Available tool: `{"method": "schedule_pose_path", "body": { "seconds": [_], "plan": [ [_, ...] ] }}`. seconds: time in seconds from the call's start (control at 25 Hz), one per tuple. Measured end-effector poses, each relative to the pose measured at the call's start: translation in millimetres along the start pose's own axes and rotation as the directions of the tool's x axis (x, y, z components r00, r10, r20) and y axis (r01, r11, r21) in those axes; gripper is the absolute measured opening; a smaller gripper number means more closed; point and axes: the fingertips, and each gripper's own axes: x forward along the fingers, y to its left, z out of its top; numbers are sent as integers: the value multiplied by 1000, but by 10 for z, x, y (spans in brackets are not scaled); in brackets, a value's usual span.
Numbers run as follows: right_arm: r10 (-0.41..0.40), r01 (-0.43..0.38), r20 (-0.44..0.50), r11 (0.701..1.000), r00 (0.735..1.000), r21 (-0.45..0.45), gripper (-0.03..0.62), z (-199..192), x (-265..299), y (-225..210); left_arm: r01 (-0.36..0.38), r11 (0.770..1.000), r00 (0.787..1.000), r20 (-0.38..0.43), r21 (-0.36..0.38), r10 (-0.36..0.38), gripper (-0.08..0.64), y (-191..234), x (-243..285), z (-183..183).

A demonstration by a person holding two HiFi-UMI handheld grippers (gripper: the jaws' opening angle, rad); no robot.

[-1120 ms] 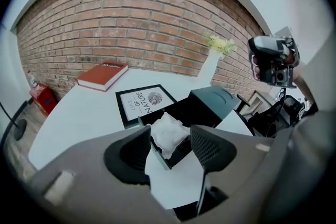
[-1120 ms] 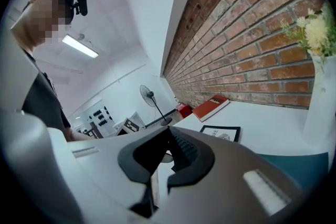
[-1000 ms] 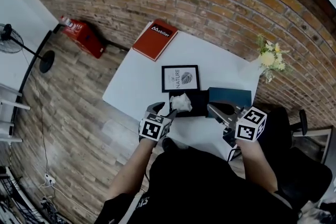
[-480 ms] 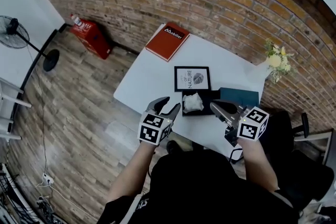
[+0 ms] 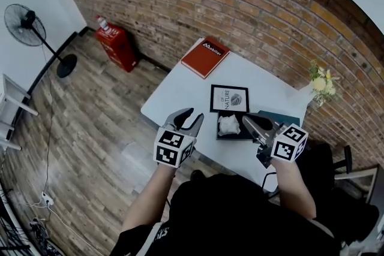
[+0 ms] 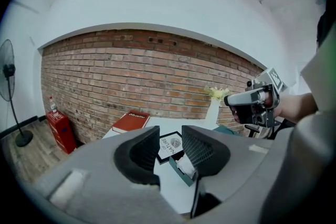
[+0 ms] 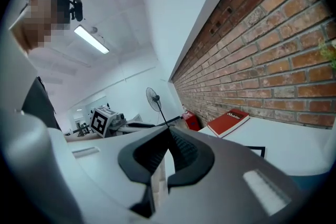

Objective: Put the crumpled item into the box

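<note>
A crumpled white paper [image 5: 228,125] lies inside the dark open box [image 5: 235,136] on the white table [image 5: 180,93]. In the left gripper view the paper [image 6: 185,165] shows beyond the jaws, in the box [image 6: 178,176]. My left gripper [image 5: 186,119] hovers off the table's near left edge, apart from the box. It is open, its jaws have just been closing, and nothing is between them. My right gripper [image 5: 254,124] hangs over the box's right side, with its jaws together and nothing in them. In its own view the right gripper [image 7: 168,134] faces away from the box.
A framed picture [image 5: 229,98] lies just behind the box, and a red book [image 5: 206,57] lies at the table's far corner. A teal lid [image 5: 287,120] sits right of the box, with a vase of flowers [image 5: 321,84] beyond. On the floor stand a red case [image 5: 119,44] and a fan [image 5: 30,24].
My left gripper has risen and drawn back to the left from the box, its jaws narrower. The paper stays in the box. My right gripper shifted slightly.
</note>
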Motion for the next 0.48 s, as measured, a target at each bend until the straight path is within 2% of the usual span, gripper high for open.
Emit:
{"method": "schedule_pose_path", "body": {
  "seconds": [0.2, 0.4, 0.48],
  "plan": [
    [-70, 73, 62, 996, 996, -57, 0, 249, -143, -112, -37, 999, 998, 51, 3, 37, 122, 49, -95, 232],
    [-104, 125, 110, 973, 988, -197, -2, 420, -587, -135, -64, 998, 992, 111, 17, 62, 90, -62, -48, 548],
    [-112, 137, 122, 965, 986, -223, -2, 445, -798, -199, -71, 997, 989, 131, 29, 67, 75, -170, 16, 669]
  ]
}}
